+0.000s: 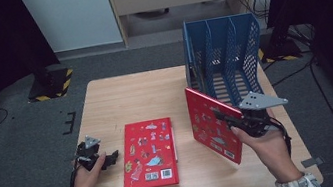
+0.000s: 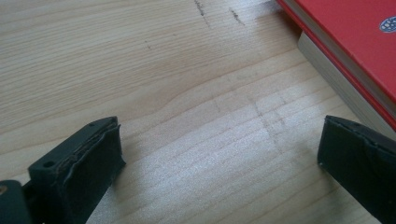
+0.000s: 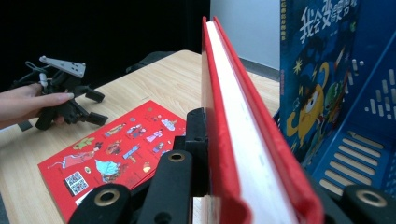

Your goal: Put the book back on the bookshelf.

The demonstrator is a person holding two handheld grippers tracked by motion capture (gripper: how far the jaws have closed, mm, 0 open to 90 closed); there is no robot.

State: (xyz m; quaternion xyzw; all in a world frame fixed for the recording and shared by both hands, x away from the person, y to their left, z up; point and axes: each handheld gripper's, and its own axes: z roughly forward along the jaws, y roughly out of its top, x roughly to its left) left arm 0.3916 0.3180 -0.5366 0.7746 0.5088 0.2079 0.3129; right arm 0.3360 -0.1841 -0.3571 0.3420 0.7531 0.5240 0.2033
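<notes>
Red book [image 1: 212, 124] held upright at right centre of high view, clamped between jaws of right gripper [image 1: 232, 119], just before blue file rack [image 1: 224, 54]. Left gripper [image 1: 97, 157] rested on tabletop [image 1: 130, 99] at lower left, jaws spread wide, beside second red book [image 1: 149, 154] laid flat.

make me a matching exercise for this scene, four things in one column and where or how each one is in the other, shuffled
Things:
1. upright red book
2. flat red book
3. blue file rack
4. left gripper

States:
A. open, over bare wood beside a book
B. lying face up on the table
C. clamped on edge in the right gripper
D. standing at the table's far right

Pairs: 1-C, 2-B, 3-D, 4-A
</notes>
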